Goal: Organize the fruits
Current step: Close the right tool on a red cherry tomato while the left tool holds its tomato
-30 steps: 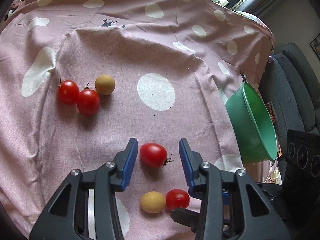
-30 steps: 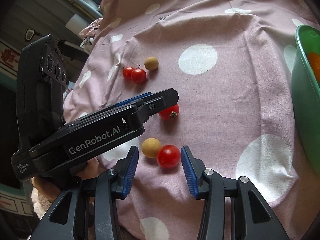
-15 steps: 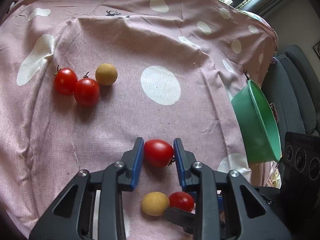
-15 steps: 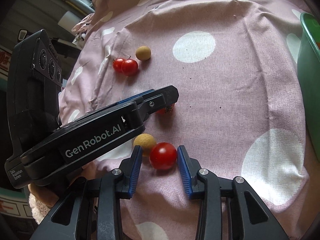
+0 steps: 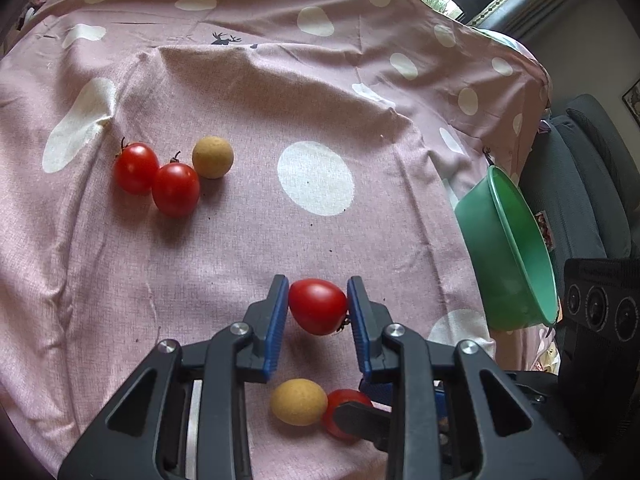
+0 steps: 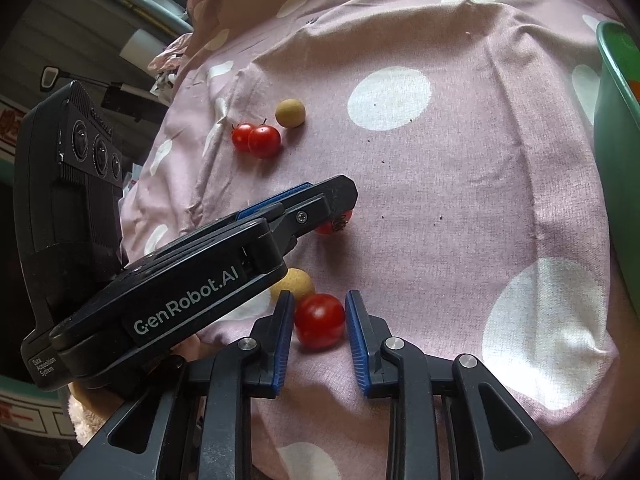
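Observation:
My left gripper [image 5: 318, 306] is shut on a red tomato [image 5: 317, 305] just above the pink spotted cloth [image 5: 240, 240]. My right gripper [image 6: 318, 320] is shut on another red tomato [image 6: 320, 321], beside a yellow fruit [image 6: 294, 283]. That pair also shows below the left fingers, yellow fruit [image 5: 298, 401] and tomato [image 5: 340, 400]. Two more red tomatoes [image 5: 136, 167] [image 5: 175, 189] and a second yellow fruit [image 5: 212, 157] lie at the far left. A green bowl [image 5: 516, 248] sits at the right edge.
The left gripper's body [image 6: 180, 296] lies across the right wrist view, hiding most of its tomato [image 6: 334, 224]. The bowl's rim [image 6: 612, 92] is at that view's right edge. A grey chair [image 5: 580, 184] stands beyond the cloth's right edge.
Both grippers have closed from open onto their tomatoes. The left one now holds its tomato slightly off the cloth.

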### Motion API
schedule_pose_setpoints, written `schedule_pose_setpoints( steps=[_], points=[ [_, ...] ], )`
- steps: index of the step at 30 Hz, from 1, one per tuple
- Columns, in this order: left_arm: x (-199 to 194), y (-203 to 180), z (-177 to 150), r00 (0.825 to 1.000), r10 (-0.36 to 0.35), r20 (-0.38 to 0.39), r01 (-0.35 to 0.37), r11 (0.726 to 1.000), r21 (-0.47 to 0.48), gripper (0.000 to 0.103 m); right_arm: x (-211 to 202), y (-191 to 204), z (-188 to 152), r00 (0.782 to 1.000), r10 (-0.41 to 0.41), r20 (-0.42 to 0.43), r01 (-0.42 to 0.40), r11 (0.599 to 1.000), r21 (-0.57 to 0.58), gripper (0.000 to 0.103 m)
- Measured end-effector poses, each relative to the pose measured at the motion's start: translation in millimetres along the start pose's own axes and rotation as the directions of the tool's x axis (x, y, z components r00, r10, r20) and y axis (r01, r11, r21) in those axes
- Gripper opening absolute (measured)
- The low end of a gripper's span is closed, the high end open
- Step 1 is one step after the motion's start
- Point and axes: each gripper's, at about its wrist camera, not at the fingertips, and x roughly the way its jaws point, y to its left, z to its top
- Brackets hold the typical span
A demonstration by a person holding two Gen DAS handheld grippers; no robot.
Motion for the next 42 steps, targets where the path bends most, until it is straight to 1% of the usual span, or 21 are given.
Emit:
schedule_pose_setpoints(
  steps=[5,9,11,14,16,19,22,25,26,27,29,31,33,36,39,41,42],
  points=[
    [-10,1,0,1.000,0.003,0.031,-0.003,1.000,0.000,0.030,-9,-5,2,0.998,-0.038,0.043,0.038,0.999,0.009,0.027],
    [-15,0,0,0.999,0.006,0.045,-0.006,1.000,-0.002,0.030,-12,-11,4,0.997,-0.062,0.053,0.060,0.998,0.028,0.027],
    [-18,0,0,0.999,0.011,0.051,-0.011,1.000,0.000,0.030,-15,-12,5,0.993,-0.091,0.070,0.090,0.996,0.026,0.027],
    [-21,1,0,0.998,0.008,0.059,-0.008,1.000,-0.005,0.030,-20,-15,6,0.992,-0.089,0.084,0.086,0.996,0.032,0.027],
    [-23,1,0,0.998,0.014,0.065,-0.014,1.000,-0.003,0.030,-22,-16,7,0.990,-0.107,0.096,0.103,0.994,0.037,0.027],
    [-23,2,0,0.997,0.025,0.068,-0.025,1.000,-0.004,0.030,-18,-21,8,0.992,-0.104,0.073,0.100,0.994,0.054,0.027],
    [-24,3,0,0.998,0.024,0.066,-0.023,1.000,-0.012,0.030,-14,-20,7,0.992,-0.120,0.049,0.117,0.991,0.059,0.027],
    [-26,4,1,0.997,0.029,0.072,-0.029,1.000,-0.010,0.030,-15,-16,5,0.996,-0.085,0.034,0.083,0.995,0.052,0.027],
    [-26,4,1,0.997,0.030,0.074,-0.029,1.000,-0.010,0.030,-16,-15,5,0.997,-0.074,0.034,0.072,0.996,0.052,0.029],
    [-26,4,1,0.997,0.029,0.074,-0.029,1.000,-0.008,0.030,-17,-13,4,0.997,-0.067,0.035,0.066,0.997,0.047,0.035],
    [-27,4,1,0.997,0.029,0.075,-0.028,1.000,-0.008,0.030,-18,-9,3,0.998,-0.059,0.032,0.058,0.998,0.033,0.040],
    [-27,4,0,0.997,0.031,0.075,-0.030,0.999,-0.010,0.030,-16,-6,3,0.998,-0.055,0.028,0.055,0.998,0.014,0.040],
    [-27,5,1,0.997,0.033,0.075,-0.032,0.999,-0.014,0.030,-13,-2,2,0.997,-0.079,0.018,0.079,0.997,-0.007,0.040],
    [-27,6,0,0.997,0.035,0.072,-0.034,0.999,-0.017,0.030,-4,0,1,0.990,-0.138,0.011,0.138,0.990,-0.026,0.040],
    [-28,6,0,0.997,0.031,0.074,-0.030,0.999,-0.017,0.030,1,-2,1,0.993,-0.120,-0.006,0.120,0.993,-0.023,0.040],
    [-29,5,0,0.997,0.025,0.074,-0.024,1.000,-0.015,0.030,3,2,-1,0.991,-0.134,-0.004,0.133,0.990,-0.042,0.039],
    [-30,5,0,0.997,0.021,0.077,-0.020,1.000,-0.016,0.030,3,4,-2,0.989,-0.147,0.005,0.147,0.988,-0.053,0.036]
  ],
)
